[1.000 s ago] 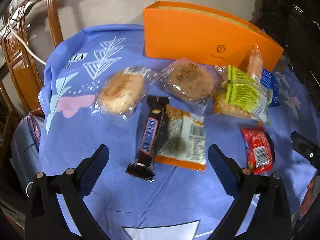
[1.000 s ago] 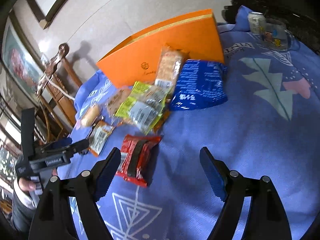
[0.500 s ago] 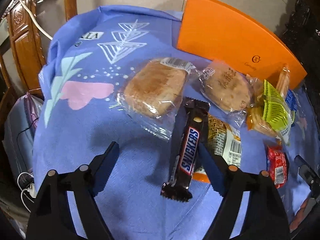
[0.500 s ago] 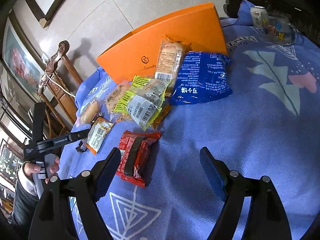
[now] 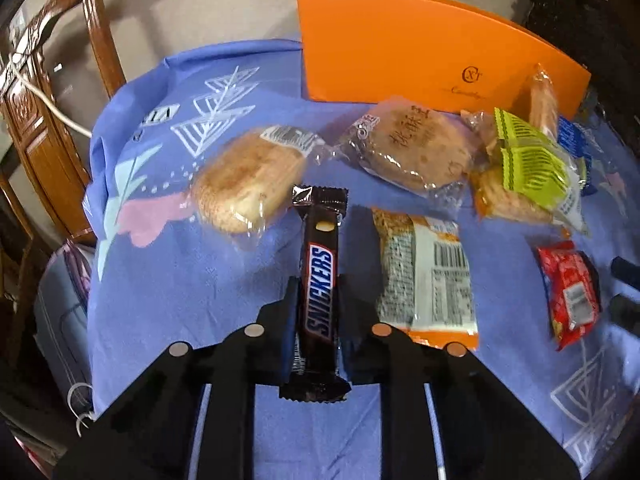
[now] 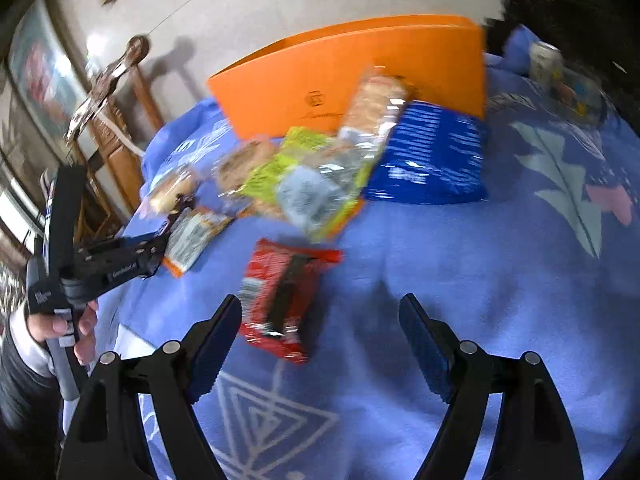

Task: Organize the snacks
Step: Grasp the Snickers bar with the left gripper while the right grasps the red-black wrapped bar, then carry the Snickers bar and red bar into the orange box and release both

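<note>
My left gripper (image 5: pixel 318 300) is shut on a brown Snickers bar (image 5: pixel 320 276), gripping its near half. Around it lie two clear-wrapped buns (image 5: pixel 248 180) (image 5: pixel 416 148), an orange-and-white wrapped bar (image 5: pixel 428 276), a green-wrapped cracker pack (image 5: pixel 528 164) and a red snack pack (image 5: pixel 572 292). An open orange box (image 5: pixel 420 48) stands behind them. My right gripper (image 6: pixel 320 340) is open and empty, just in front of the red snack pack (image 6: pixel 280 296). The right view, blurred, also shows a blue bag (image 6: pixel 432 156) against the orange box (image 6: pixel 340 76).
The table carries a blue patterned cloth (image 5: pixel 168 280). A carved wooden chair (image 5: pixel 36 120) stands at the left edge. A can (image 6: pixel 544 60) and small items sit at the cloth's far right. The left gripper and the hand holding it (image 6: pixel 100 264) show at the right view's left.
My left gripper moved in over the Snickers bar and shut on it. The right gripper shifted slightly and its view is now blurred.
</note>
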